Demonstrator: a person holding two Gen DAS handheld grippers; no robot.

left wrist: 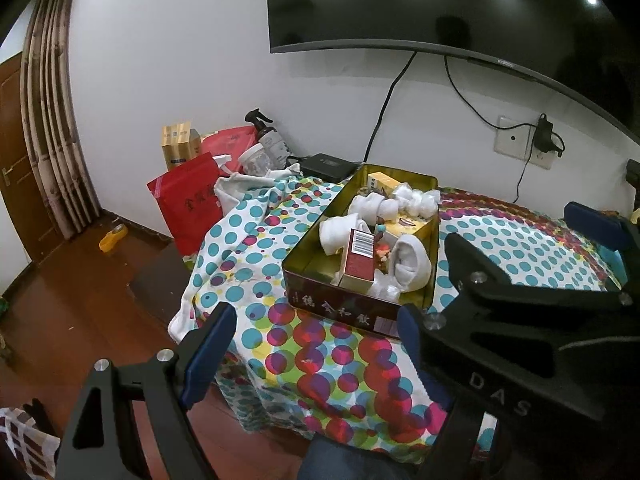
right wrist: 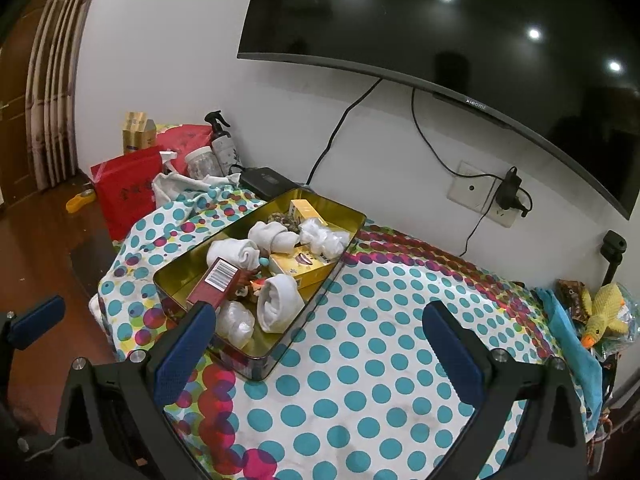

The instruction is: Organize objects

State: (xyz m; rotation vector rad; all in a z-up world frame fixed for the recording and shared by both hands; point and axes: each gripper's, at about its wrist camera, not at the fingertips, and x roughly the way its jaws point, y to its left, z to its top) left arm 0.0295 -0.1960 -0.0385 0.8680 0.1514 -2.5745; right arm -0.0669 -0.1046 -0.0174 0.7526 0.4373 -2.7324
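An oblong gold tin (left wrist: 332, 305) (right wrist: 256, 365) stands on the dotted tablecloth (right wrist: 360, 400). In it lie rolled white socks (left wrist: 408, 264) (right wrist: 278, 304), a red carton with a barcode (left wrist: 358, 256) (right wrist: 216, 280), yellow cartons (left wrist: 412, 226) (right wrist: 300, 266) and plastic-wrapped white bundles (right wrist: 236, 324). My left gripper (left wrist: 312, 340) hovers open just short of the tin's near end, nothing between its fingers. My right gripper (right wrist: 320, 344) is open too, over bare cloth to the right of the tin, its left pad (right wrist: 188, 344) close to the tin's near corner.
A large TV (right wrist: 440, 20) hangs on the wall behind, with cables down to a socket (right wrist: 484, 196). Red bags (left wrist: 188, 204), a spray bottle (left wrist: 268, 136) and a jar (left wrist: 256, 160) crowd the back left. A yellow duck toy (right wrist: 604, 312) and blue cloth (right wrist: 568, 332) lie at the right edge.
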